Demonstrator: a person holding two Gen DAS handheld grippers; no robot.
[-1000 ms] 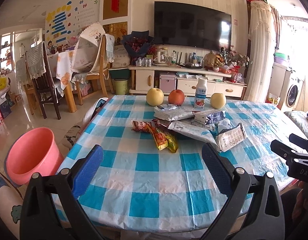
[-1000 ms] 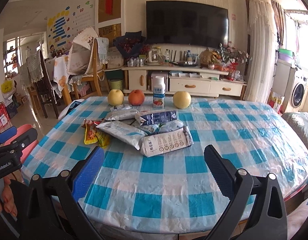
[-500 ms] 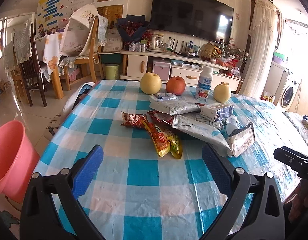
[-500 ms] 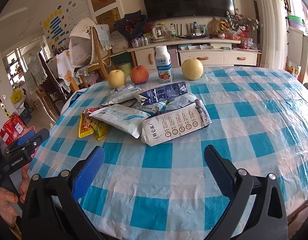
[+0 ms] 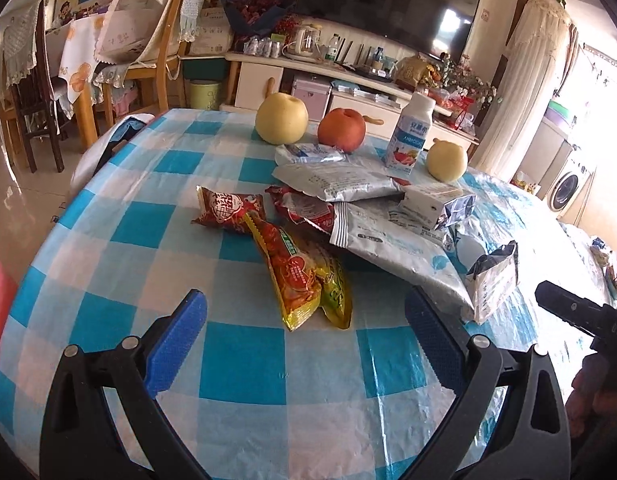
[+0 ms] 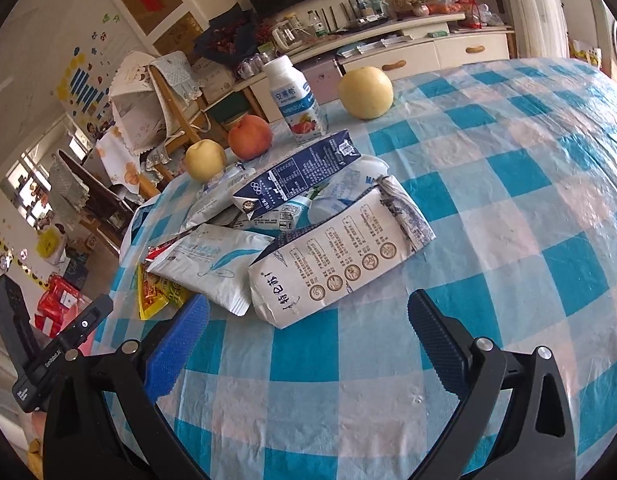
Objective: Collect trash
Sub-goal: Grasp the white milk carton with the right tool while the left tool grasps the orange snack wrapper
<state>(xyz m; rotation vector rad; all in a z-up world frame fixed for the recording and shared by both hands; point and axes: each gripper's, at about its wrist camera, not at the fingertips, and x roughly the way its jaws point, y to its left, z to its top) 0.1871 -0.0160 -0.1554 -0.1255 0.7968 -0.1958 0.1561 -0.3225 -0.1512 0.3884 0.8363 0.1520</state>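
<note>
Your left gripper (image 5: 306, 322) hovers over the near edge of the table (image 5: 244, 364), fingers spread wide and holding nothing; the orange-yellow snack wrapper (image 5: 296, 276) lies just beyond its fingertips. Your right gripper (image 6: 308, 322) is likewise spread and empty above the checked cloth, with the white milk carton (image 6: 340, 260) lying flat just ahead. The trash sits heaped mid-table toward the left edge: red wrapper (image 5: 228, 208), silver pouches (image 5: 392, 248), and dark blue carton (image 6: 296, 174) overlapping. Behind the heap, near the far edge, stand two pears (image 5: 281, 118), an apple (image 5: 341, 129) and an upright yogurt bottle (image 6: 294, 100).
</note>
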